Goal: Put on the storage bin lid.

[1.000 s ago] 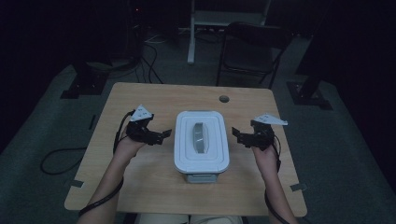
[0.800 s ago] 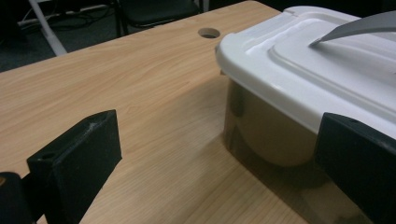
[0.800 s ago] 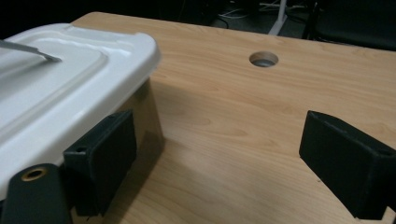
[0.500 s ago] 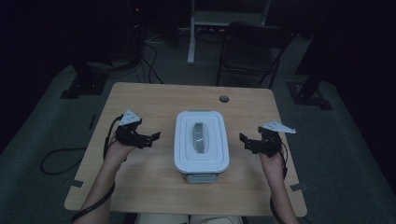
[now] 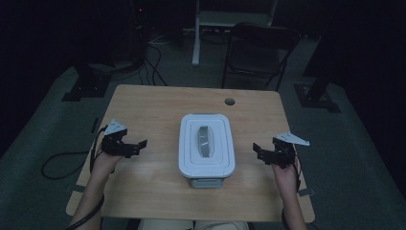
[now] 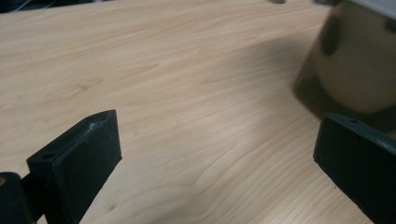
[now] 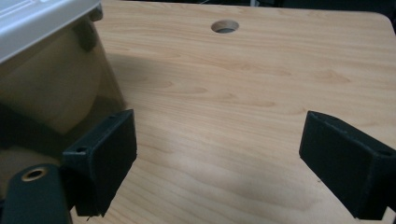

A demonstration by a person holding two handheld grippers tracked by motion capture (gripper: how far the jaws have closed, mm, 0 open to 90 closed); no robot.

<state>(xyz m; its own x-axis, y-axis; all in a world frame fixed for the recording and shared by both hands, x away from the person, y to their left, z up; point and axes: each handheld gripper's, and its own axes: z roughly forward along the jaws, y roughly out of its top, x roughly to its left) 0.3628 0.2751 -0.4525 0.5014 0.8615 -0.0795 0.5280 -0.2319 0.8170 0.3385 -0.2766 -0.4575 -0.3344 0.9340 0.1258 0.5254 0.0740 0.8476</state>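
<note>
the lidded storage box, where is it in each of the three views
High view: the storage box sits mid-table between the two tongs, white lid on.
Left gripper view: its translucent wall fills the upper right corner.
Right gripper view: its wall and lid edge fill the upper left.
Shared landmark: the round hole in the table, beyond the box.

High view overhead, far; gripper views low, share table [image 5: 158, 103].
</note>
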